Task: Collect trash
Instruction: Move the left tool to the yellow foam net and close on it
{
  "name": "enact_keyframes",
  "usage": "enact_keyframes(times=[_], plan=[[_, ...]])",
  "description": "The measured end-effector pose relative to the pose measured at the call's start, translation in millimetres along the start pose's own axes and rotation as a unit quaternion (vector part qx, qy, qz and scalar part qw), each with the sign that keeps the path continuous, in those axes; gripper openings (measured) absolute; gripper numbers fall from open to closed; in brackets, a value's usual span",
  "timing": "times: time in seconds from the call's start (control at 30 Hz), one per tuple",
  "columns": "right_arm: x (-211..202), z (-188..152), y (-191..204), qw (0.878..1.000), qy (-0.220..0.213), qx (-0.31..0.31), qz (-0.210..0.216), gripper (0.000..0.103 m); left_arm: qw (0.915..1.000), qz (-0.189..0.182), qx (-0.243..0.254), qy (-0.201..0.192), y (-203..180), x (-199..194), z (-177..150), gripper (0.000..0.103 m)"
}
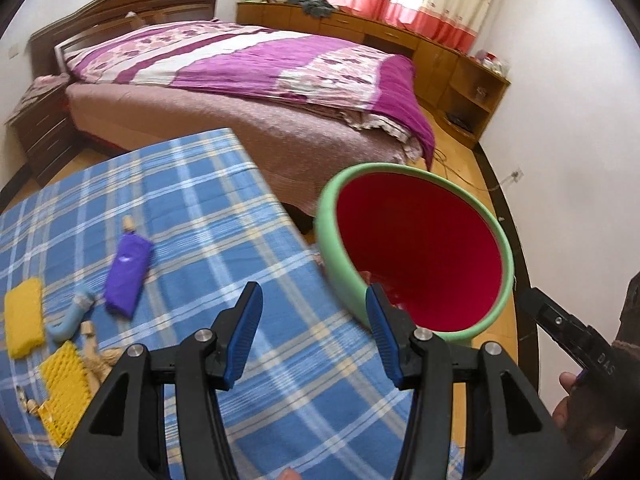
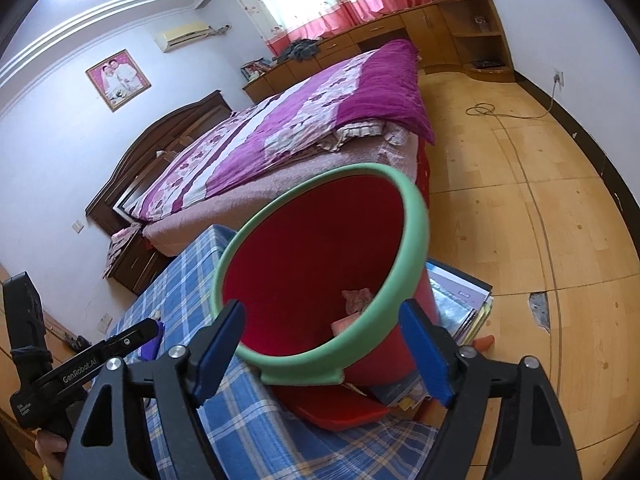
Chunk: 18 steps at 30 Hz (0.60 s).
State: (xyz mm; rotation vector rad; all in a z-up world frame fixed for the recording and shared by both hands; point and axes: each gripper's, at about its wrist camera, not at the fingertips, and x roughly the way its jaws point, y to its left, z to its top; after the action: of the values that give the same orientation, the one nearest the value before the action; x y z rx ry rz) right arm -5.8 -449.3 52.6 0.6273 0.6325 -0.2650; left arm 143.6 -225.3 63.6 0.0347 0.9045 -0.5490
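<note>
A: Looking down the left gripper [image 1: 316,320] first: jaws part-way apart, blue pads bare, nothing between them, hovering over the blue plaid cloth [image 1: 192,216] that covers the table.

B: And the trash on that cloth?

A: All at the near left. A purple wrapper [image 1: 128,276] lies flat, and left of it a yellow sponge piece [image 1: 25,316]. Just near of that there's a light blue curved scrap [image 1: 74,316], a second yellow textured piece [image 1: 66,388], and pale crumpled scraps [image 1: 98,354] among them.

B: Where's the bin?

A: The red bin with the green rim [image 1: 416,248] sits off the table's right edge, tipped so its mouth faces the camera. The left gripper's right pad overlaps its near rim in the picture; whether it touches, I can't tell.

B: Switching to the right wrist.

A: The right gripper [image 2: 322,344] stands wide, its pads either side of the bin [image 2: 312,248] and its green rim, not pressing on it. Inside the bin, a pinkish crumpled piece [image 2: 356,300] lies on the red wall near the rim.

B: What's under the bin?

A: A red flat piece [image 2: 340,412] at its foot, and a stack of books and folders [image 2: 456,304] to the right, on the wooden floor [image 2: 520,200].

B: Backdrop?

A: A bed with a purple quilt [image 1: 248,64] at the far side.
</note>
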Motion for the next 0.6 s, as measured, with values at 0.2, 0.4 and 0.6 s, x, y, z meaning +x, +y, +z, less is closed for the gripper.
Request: enact_keyframes(times=[0.2, 0.4, 0.6], plan=[[2, -5, 19, 1.0, 0.007, -0.016, 0.004, 0.081, 0.9993, 0.021, -0.031, -0.009, 32, -13, -5, 0.054], [6, -11, 37, 0.999, 0.016, -0.029, 0.008, 0.083, 0.9971, 0.043, -0.061, -0.019, 66, -26, -13, 0.054], [12, -17, 51, 0.999, 0.026, -0.041, 0.01, 0.086, 0.993, 0.068, -0.093, -0.024, 102, -37, -20, 0.054]])
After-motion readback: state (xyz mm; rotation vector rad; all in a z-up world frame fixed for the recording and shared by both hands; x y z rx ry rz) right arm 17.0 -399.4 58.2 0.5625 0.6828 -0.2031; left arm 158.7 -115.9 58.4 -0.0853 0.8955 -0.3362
